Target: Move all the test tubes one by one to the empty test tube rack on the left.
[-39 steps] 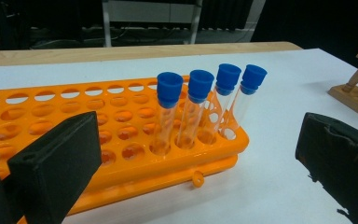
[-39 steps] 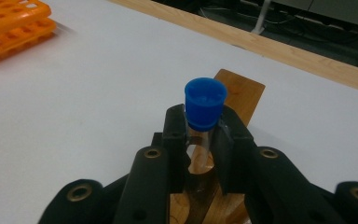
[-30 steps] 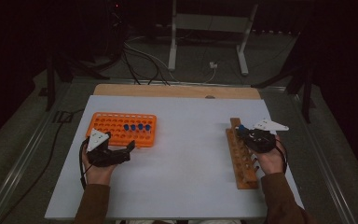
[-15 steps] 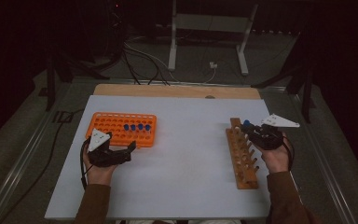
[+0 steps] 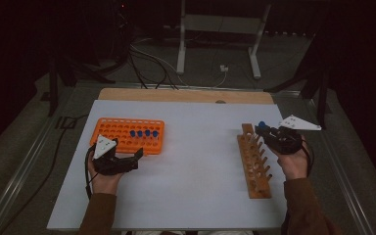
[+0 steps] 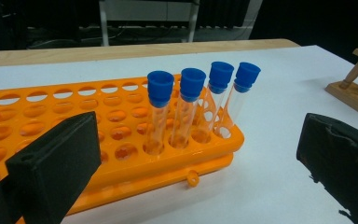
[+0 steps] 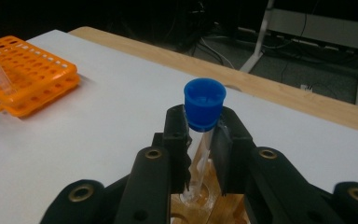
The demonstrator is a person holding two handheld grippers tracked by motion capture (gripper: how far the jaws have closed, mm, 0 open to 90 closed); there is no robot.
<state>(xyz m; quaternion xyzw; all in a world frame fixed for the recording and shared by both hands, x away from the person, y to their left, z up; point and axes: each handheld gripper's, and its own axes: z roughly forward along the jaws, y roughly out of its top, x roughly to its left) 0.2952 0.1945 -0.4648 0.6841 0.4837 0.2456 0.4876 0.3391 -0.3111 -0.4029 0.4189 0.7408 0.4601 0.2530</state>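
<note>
The right gripper (image 7: 199,140) has its jaws clenched on a tube (image 7: 203,135) just under the blue cap, and the tube stands upright with its foot in a hole at the far end of the wooden rack (image 5: 254,161). Gripping high leaves the glass below free to drop into the hole, so this looks like the seating step, with letting go left to do.

The left gripper (image 6: 191,158) rests with its jaws released and wide apart, nothing between them. Just ahead of them sits the orange rack (image 6: 98,130) with 4 capped tubes (image 6: 200,109) in a row near its right end, probably next in line. Nothing blocks either gripper; bare white table (image 5: 196,171) lies between the 2 racks.
</note>
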